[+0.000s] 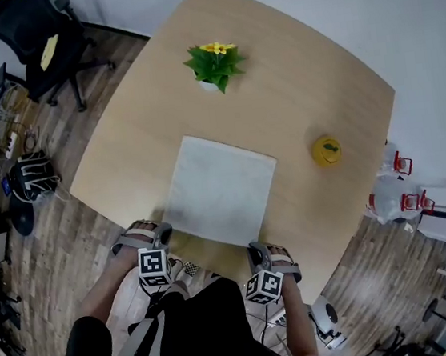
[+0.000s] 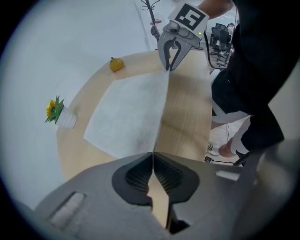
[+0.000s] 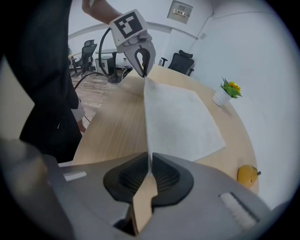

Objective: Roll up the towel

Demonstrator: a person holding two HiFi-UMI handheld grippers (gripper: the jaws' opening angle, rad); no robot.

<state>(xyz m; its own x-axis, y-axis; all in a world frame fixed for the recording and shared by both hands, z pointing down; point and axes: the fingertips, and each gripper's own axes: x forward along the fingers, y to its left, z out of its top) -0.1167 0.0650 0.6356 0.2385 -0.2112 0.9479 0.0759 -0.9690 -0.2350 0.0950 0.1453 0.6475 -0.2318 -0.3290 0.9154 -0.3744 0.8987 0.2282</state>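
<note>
A white square towel point(image 1: 220, 188) lies flat on the round wooden table point(image 1: 308, 82). My left gripper point(image 1: 164, 233) is shut on the towel's near left corner. At the near right corner, my right gripper point(image 1: 257, 246) is likewise shut on the cloth. In the left gripper view the jaws point(image 2: 153, 154) pinch the towel point(image 2: 131, 112), and its near edge runs straight to the right gripper point(image 2: 169, 65). From the right gripper view, the jaws point(image 3: 149, 157) hold the towel point(image 3: 178, 117), with the left gripper point(image 3: 142, 70) at the far end of that edge.
A small potted plant with yellow flowers point(image 1: 213, 65) stands beyond the towel's far edge. A yellow fruit-like object point(image 1: 326, 151) sits to the towel's right. A black office chair point(image 1: 36, 35) stands on the floor at far left. I stand at the table's near edge.
</note>
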